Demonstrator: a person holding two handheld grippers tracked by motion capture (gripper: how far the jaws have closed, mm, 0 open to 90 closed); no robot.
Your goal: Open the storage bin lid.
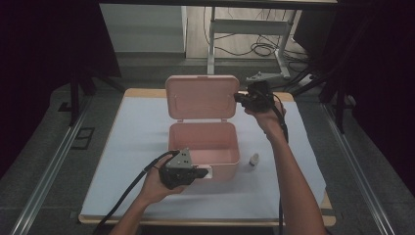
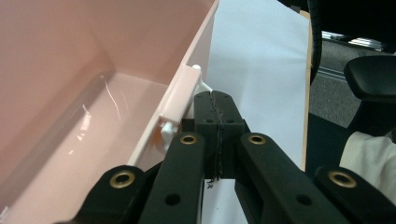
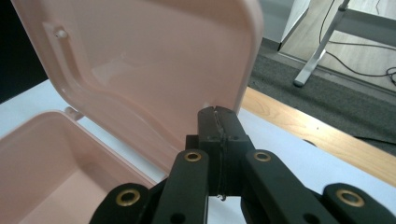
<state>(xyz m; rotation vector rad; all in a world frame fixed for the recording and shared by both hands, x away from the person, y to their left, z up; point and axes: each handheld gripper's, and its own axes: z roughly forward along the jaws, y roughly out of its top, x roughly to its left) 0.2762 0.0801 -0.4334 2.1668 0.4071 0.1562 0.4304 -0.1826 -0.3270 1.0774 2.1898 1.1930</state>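
The pink plastic box [image 1: 203, 147] sits mid-table with its hinged lid [image 1: 201, 96] upright, the right claw [image 1: 238, 97], pressed together and empty, touching the lid's right edge, nearer it than the closed left claw [image 1: 205, 172] at the box's front latch [image 2: 180, 100].

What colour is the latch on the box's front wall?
White: the latch stands out against the pink box, best in the left gripper view.
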